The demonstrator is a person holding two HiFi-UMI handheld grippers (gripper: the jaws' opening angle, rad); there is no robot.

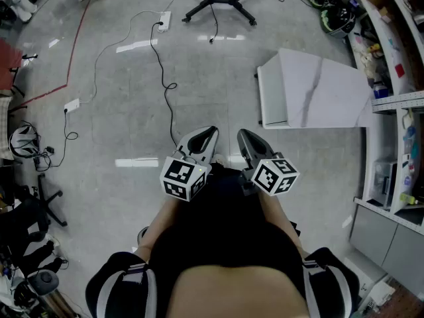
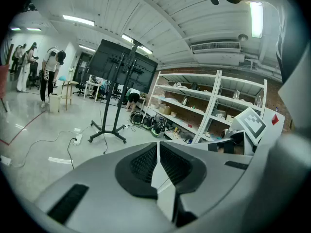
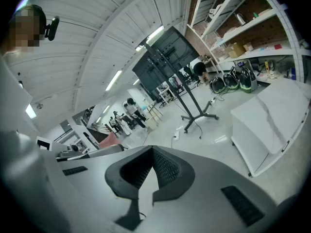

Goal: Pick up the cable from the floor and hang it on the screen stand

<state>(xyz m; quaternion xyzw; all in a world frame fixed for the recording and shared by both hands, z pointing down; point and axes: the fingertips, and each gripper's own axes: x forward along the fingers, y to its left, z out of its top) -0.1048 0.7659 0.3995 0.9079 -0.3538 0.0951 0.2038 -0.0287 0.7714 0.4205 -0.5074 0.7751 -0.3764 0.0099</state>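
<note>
A thin black cable [image 1: 161,65] lies on the grey floor. It runs from a white power strip [image 1: 163,20] in loops toward me and ends just ahead of my left gripper [image 1: 204,138]. The black screen stand [image 1: 218,2] stands at the far end with its legs spread; it shows with its dark screens in the left gripper view [image 2: 114,110] and the right gripper view [image 3: 192,101]. Both grippers are held side by side close to my body, above the floor. The left gripper [image 2: 158,144] and right gripper [image 3: 152,149] are shut, with nothing between their jaws.
A white table [image 1: 311,88] stands on the right ahead of me, with cluttered shelves [image 1: 397,78] behind it. A second power strip [image 1: 71,105], an office chair [image 1: 40,197] and a helmet lie at the left. A red floor line [image 1: 76,42] runs at the far left. People [image 2: 51,72] stand far off.
</note>
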